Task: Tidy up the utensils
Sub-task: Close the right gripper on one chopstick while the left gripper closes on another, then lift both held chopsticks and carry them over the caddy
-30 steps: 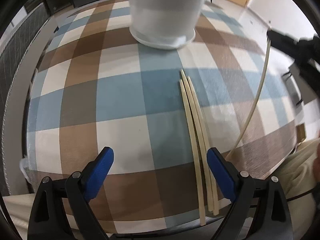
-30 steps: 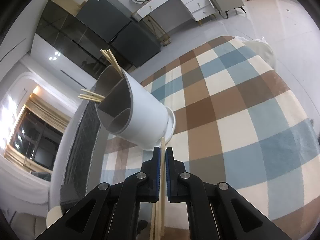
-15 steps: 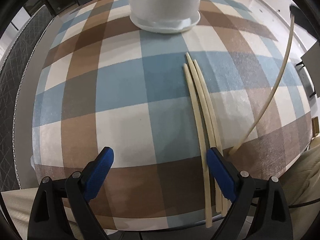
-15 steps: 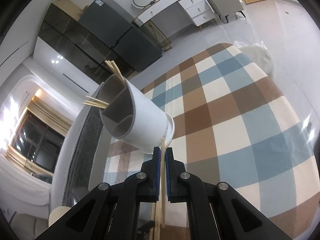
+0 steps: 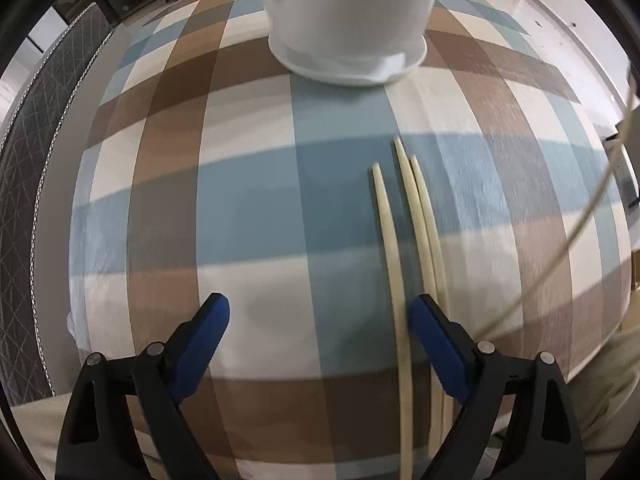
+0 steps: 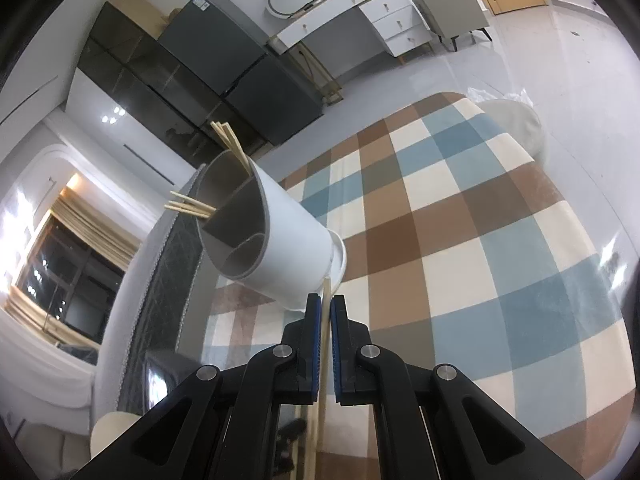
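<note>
Three pale chopsticks (image 5: 416, 220) lie side by side on the checked tablecloth (image 5: 248, 208). My left gripper (image 5: 320, 324) is open just above the cloth, its right finger (image 5: 436, 344) over the chopsticks' near ends. The white utensil holder (image 5: 348, 20) stands at the far edge of the left wrist view. My right gripper (image 6: 326, 312) is shut on a single chopstick (image 6: 327, 294), held in the air short of the holder (image 6: 276, 240), which has grey dividers and several chopsticks (image 6: 228, 140) in it. That held chopstick also crosses the right of the left wrist view (image 5: 580, 232).
A dark quilted surface (image 5: 24, 184) runs along the table's left side. The table's near edge is below my left gripper. Cabinets (image 6: 192, 64), a white desk (image 6: 360, 16) and open floor (image 6: 560, 52) lie beyond the table.
My left gripper has moved forward and lower toward the three chopsticks and the holder. My right gripper has risen a little with its chopstick.
</note>
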`<state>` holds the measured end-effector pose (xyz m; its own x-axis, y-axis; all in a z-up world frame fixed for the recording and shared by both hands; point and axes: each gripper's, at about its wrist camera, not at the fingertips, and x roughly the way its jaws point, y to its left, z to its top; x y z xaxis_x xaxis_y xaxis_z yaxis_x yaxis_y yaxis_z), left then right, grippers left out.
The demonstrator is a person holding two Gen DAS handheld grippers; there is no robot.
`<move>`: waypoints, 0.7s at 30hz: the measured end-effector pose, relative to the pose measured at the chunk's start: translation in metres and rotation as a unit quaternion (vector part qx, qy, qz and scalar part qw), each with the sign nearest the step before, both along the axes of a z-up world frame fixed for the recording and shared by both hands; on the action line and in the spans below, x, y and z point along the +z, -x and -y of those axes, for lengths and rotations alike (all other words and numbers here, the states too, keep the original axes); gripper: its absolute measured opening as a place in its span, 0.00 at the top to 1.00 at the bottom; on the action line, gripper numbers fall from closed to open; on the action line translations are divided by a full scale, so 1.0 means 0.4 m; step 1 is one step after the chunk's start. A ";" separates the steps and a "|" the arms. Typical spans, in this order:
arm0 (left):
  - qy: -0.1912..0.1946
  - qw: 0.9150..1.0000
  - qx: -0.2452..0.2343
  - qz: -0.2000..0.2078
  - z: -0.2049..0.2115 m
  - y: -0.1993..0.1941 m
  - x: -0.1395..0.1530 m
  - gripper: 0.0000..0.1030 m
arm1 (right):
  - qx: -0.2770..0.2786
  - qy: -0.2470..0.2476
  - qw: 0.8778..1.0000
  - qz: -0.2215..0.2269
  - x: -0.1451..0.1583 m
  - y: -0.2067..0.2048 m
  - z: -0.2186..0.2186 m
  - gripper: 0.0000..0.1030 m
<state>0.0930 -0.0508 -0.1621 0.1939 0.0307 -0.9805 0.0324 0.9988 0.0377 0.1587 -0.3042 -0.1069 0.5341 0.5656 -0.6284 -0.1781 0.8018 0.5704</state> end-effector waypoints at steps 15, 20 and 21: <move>0.007 0.999 -0.041 0.009 0.069 -0.165 0.012 0.99 | -0.010 0.004 1.000 -0.002 -0.008 -0.022 0.004 0.96; 0.024 0.998 -0.042 0.051 0.099 -0.173 0.069 1.00 | -0.007 0.010 1.000 0.001 -0.007 -0.018 -0.010 0.96; 0.029 0.997 -0.039 0.066 0.087 -0.168 0.090 1.00 | -0.006 0.014 1.000 0.005 -0.004 -0.014 -0.013 0.96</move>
